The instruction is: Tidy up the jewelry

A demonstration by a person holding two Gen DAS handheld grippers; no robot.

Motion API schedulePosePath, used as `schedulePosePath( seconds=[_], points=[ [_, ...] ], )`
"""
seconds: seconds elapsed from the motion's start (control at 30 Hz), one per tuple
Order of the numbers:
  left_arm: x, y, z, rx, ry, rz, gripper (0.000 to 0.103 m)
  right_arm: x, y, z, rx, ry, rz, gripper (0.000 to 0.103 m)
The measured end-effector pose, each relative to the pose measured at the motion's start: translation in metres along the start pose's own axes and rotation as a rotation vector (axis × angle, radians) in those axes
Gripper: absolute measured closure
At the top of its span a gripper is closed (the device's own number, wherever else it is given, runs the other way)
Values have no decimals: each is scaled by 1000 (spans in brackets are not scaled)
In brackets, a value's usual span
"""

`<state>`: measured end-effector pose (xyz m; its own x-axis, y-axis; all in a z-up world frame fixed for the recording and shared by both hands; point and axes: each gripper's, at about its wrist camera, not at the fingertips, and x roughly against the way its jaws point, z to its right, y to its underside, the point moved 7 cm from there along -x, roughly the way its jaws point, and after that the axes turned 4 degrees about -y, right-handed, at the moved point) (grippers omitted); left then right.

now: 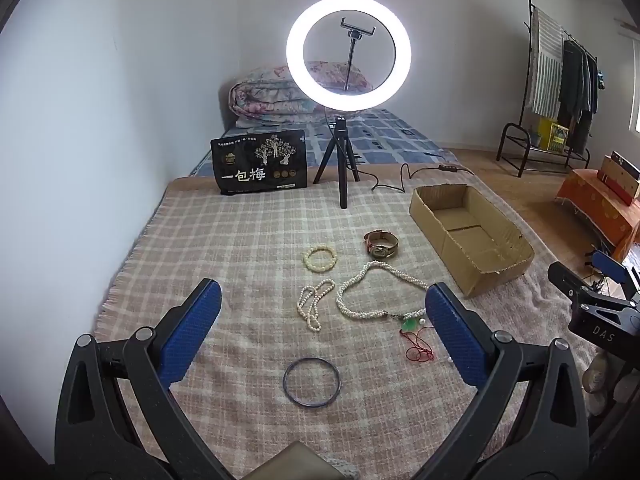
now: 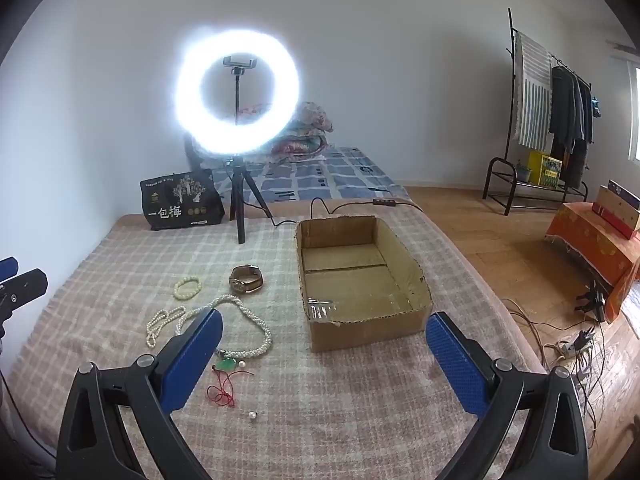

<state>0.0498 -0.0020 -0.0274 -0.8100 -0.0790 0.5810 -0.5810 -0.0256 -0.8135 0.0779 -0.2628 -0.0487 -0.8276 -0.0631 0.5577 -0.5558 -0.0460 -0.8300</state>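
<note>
Currently the jewelry lies spread on a plaid blanket: a pale beaded bracelet, a brown-strapped watch, a small folded pearl strand, a large pearl necklace with a green pendant on red cord, and a dark thin bangle nearest the left camera. One loose pearl sits apart, seen in the right view.

Left gripper: jaws spread wide, nothing between the pads; the bangle and strands lie below and ahead of it. Right gripper: likewise spread wide and empty, aimed toward the cardboard box.

The box is open-topped and empty, just right of the jewelry, near the blanket's right edge. Bare blanket remains left of the pieces.

Behind: lit ring light on a tripod, black printed bag, folded quilt, white wall. Right: wood floor, clothes rack.
</note>
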Motion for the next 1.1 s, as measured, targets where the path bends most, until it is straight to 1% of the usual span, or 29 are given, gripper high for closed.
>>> schedulePosePath(
  seconds=[1.1],
  points=[
    [5,-3,5,-1,4,12,0,-3,-1,0,-20,-8,-7,0]
  ],
)
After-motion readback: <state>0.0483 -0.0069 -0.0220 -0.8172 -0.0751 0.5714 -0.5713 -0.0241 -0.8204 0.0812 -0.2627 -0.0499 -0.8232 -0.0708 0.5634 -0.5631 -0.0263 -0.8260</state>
